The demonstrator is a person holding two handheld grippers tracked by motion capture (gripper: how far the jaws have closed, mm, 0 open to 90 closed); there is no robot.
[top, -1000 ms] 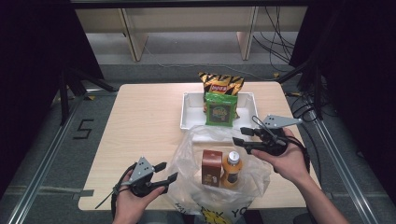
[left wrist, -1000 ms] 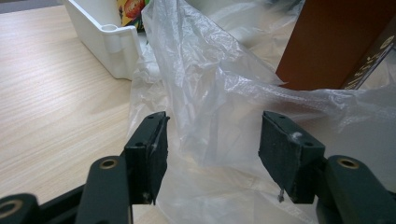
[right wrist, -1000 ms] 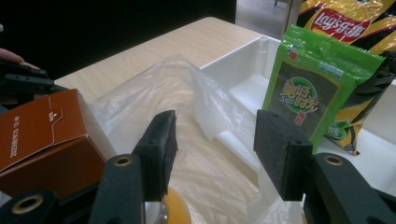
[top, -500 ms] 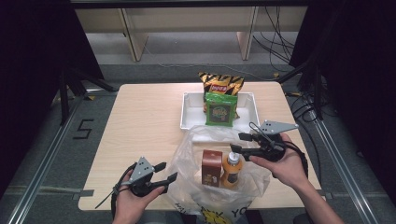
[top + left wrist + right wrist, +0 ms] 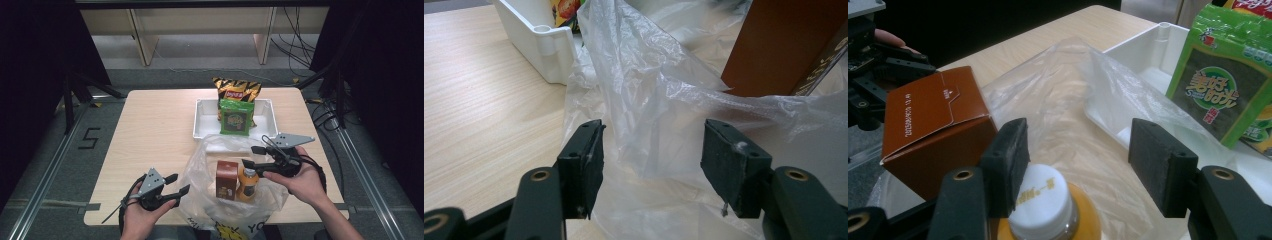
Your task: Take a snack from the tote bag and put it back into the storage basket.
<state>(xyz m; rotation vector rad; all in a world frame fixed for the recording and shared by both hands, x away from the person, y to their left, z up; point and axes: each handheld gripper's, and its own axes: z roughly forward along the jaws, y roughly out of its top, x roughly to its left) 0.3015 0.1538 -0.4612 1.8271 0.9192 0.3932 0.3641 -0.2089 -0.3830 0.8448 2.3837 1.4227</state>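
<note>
The bottle (image 5: 247,181) stands upright in the bag (image 5: 210,165) beside the box (image 5: 226,180), at the tabletop's (image 5: 150,130) near edge. The right tool (image 5: 252,156) has just been opening above its cap, nothing gripped. The left tool (image 5: 178,184) gapes at the bag's edge. Behind, snack packs lean in the tray (image 5: 202,117).

Even overhead light brightens the table (image 5: 150,130), surroundings dark, close gripper views slightly soft.
</note>
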